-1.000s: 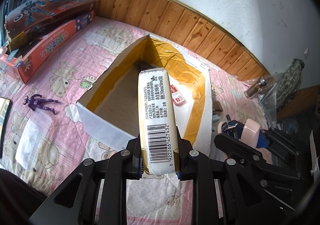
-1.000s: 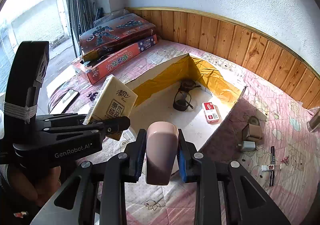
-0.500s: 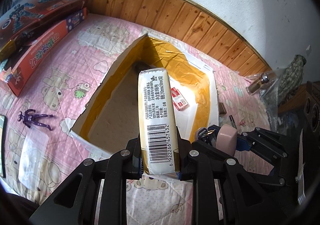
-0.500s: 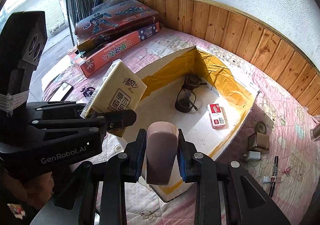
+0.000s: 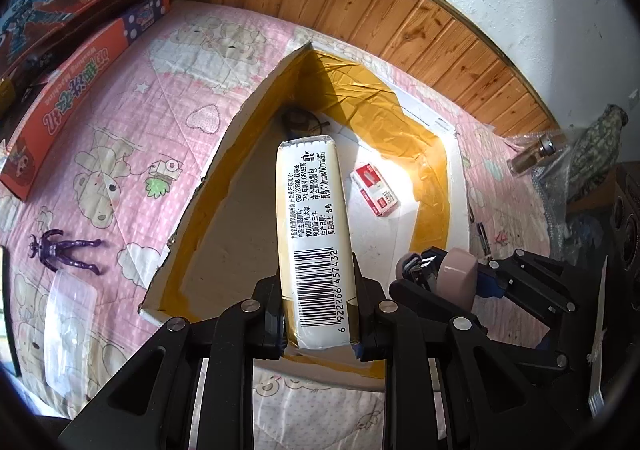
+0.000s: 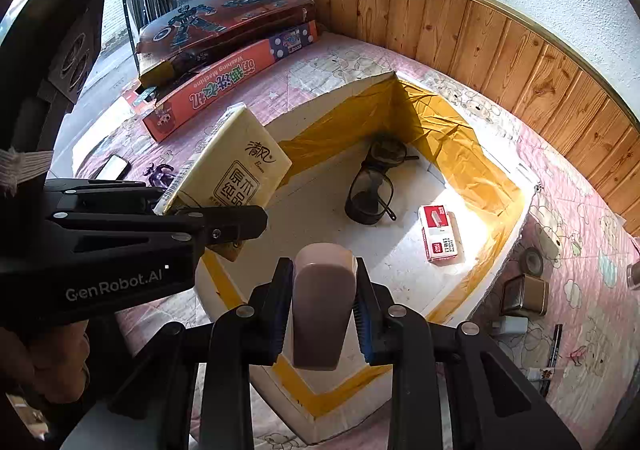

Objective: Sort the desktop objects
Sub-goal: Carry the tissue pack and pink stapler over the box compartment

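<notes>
My left gripper (image 5: 318, 310) is shut on a cream tissue pack (image 5: 314, 226) and holds it over the near left part of the open white box with yellow tape (image 5: 240, 118). The pack (image 6: 236, 170) and left gripper (image 6: 224, 218) also show in the right wrist view. My right gripper (image 6: 322, 314) is shut on a pink stapler (image 6: 322, 306) above the box's near corner (image 6: 320, 402); it also shows in the left wrist view (image 5: 456, 278). Inside the box lie dark glasses (image 6: 374, 186) and a red-and-white staple box (image 6: 440, 234).
On the pink quilt: a purple toy figure (image 5: 64, 250), a clear plastic case (image 5: 68, 322), stacked toy boxes (image 6: 224, 62) at far left, a phone (image 6: 114, 166). Right of the box lie a small brown cube (image 6: 524, 294), a white charger (image 6: 508, 326), pens (image 6: 554, 346) and a glass bottle (image 5: 532, 158).
Both grippers have moved forward over the box with their loads still held. The box now fills more of both views.
</notes>
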Demonstrator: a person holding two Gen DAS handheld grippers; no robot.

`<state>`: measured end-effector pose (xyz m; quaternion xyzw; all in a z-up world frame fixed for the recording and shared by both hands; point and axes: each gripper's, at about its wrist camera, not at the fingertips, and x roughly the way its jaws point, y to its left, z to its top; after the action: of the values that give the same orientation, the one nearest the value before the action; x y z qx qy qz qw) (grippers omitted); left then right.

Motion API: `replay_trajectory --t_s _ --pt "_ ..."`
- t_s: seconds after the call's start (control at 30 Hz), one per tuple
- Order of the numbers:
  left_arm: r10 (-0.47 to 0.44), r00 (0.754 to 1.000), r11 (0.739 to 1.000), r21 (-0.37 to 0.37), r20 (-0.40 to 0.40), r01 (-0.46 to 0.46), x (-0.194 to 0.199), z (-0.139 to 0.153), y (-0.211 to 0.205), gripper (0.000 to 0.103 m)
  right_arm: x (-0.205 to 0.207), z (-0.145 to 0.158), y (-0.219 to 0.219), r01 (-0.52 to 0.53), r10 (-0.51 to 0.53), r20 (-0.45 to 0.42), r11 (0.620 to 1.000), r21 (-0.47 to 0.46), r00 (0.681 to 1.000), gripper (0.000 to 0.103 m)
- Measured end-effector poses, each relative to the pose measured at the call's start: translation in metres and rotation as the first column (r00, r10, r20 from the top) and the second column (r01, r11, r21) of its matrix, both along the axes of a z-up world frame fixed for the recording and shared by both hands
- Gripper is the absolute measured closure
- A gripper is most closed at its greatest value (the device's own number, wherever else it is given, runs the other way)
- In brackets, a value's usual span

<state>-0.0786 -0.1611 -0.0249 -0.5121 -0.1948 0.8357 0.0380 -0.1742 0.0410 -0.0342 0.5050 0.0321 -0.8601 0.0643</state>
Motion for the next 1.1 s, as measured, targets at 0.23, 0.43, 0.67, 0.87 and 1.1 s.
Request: replay_trajectory --t_s 0.23,0.43,0.67,0.87,1.1 --pt "-0.044 0.998 0.999 -0.02 0.048 0.045 -0.015 -0.007 0.006 0.079 -0.014 -0.013 0.007 0.011 -0.011 0.041 1.0 0.004 0.999 0.073" --pt "-0.077 0.993 0.995 -0.05 0.09 0.081 -0.025 -0.013 0.011 0.079 -0.025 -0.024 0.01 0.006 -0.007 0.07 1.0 0.018 0.998 0.073" --pt "-0.078 0.985 0.995 -0.047 0.153 0.086 -0.037 -0.028 0.009 0.079 -0.039 -0.035 0.014 0.0 -0.003 0.099 0.999 0.033 0.995 0.073" --pt "-0.114 0.976 0.989 -0.075 0.187 0.13 -0.044 -0.036 0.015 0.079 -0.05 -0.045 0.02 -0.001 -0.004 0.139 0.999 0.038 0.99 0.073" --pt "-0.139 0.964 0.981 -0.103 0.226 0.166 -0.053 -0.045 0.019 0.079 -0.065 -0.056 0.029 0.004 -0.011 0.188 0.999 0.038 0.982 0.073"
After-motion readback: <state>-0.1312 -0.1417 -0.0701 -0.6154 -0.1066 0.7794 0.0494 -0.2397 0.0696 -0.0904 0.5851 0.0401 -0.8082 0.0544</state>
